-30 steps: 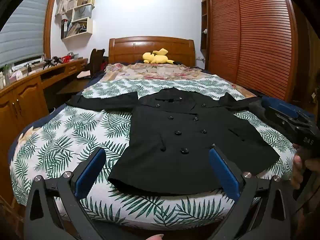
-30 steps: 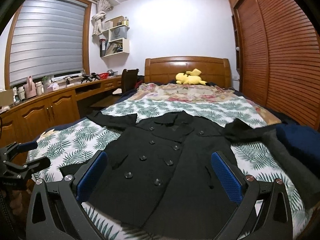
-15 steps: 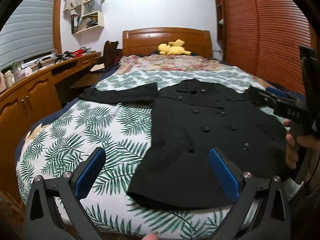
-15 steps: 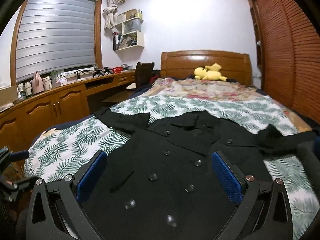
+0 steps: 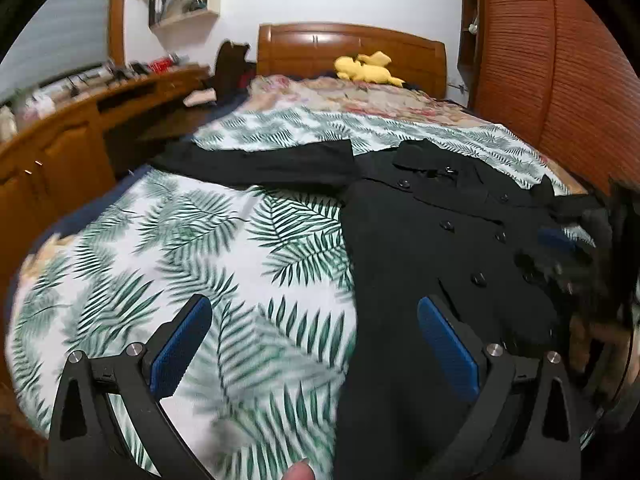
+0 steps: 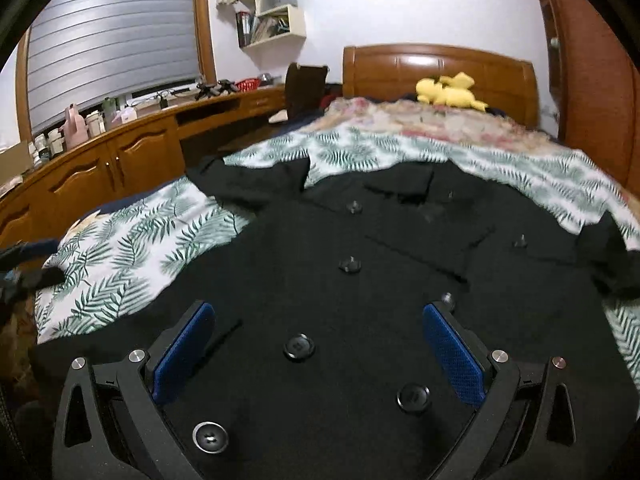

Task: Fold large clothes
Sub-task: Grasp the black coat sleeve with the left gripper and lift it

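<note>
Along the left wall runs a wooden desk and cabinet run (image 6: 120, 160), its top crowded with small bottles and jars (image 6: 72, 128); any labels on them are too small and blurred to read. Above it a grey roller blind (image 6: 112, 44) covers the window, and a white wall shelf (image 6: 276, 12) holds books whose spines cannot be read.

The bed carries a palm-leaf print sheet (image 5: 180, 248). The left gripper (image 5: 316, 340) hovers low over the sheet near the foot of the bed, its blue-padded fingers (image 5: 180, 352) spread wide with nothing between them; its right finger is over the left edge of the coat. A fingertip shows at the bottom edge of the left wrist view.

The black double-breasted coat (image 6: 360, 280) lies flat and face up on the sheet, collar toward the headboard, its left-hand sleeve (image 5: 256, 164) stretched out sideways across the leaf print. The right gripper (image 6: 316, 348) hangs close over the coat's front, fingers (image 6: 452, 356) wide apart and empty, with large black buttons (image 6: 299, 347) showing between them. No writing is legible on the buttons.

At the head of the bed a yellow plush toy (image 6: 448, 92) rests against the wooden headboard (image 6: 440, 64). A slatted wooden wardrobe (image 5: 560, 80) fills the right wall.
</note>
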`<control>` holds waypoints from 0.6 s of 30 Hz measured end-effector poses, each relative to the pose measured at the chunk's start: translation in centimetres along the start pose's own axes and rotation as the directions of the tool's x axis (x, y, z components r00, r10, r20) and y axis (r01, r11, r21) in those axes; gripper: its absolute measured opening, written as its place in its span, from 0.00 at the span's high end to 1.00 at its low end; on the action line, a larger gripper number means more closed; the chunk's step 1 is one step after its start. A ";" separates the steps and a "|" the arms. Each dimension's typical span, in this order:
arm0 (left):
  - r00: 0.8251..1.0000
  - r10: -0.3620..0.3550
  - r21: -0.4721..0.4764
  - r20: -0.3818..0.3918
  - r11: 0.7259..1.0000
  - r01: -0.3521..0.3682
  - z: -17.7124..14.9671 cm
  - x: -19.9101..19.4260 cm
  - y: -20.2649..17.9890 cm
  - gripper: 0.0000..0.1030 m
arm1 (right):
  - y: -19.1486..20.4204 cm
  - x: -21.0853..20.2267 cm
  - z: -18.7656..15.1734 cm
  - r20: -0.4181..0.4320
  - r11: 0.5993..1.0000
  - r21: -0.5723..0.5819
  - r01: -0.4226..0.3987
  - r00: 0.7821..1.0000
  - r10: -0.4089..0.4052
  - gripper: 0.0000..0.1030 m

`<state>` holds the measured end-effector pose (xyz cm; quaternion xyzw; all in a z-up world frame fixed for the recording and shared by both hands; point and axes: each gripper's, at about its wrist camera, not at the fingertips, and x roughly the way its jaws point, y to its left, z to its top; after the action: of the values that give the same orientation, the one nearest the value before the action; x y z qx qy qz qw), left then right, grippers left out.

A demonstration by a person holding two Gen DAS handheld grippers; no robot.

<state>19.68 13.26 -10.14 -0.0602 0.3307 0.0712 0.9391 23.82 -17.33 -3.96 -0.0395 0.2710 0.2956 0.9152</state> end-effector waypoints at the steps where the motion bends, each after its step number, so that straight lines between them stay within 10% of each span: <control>1: 1.000 -0.013 -0.003 -0.005 1.000 0.013 0.7 0.9 0.5 0.00 | -0.3 0.3 0.1 -0.013 1.000 0.005 -0.003 1.000 0.003 0.00; 18: 0.993 -0.047 -0.185 -0.105 0.982 0.027 11.1 17.7 6.4 0.24 | -2.0 -0.4 0.8 -0.059 0.998 0.043 -0.045 0.997 0.048 0.00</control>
<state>38.98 23.00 -13.15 -0.1563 0.3721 0.0802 0.9114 25.05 -18.95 -3.23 -0.0232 0.3054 0.3100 0.9001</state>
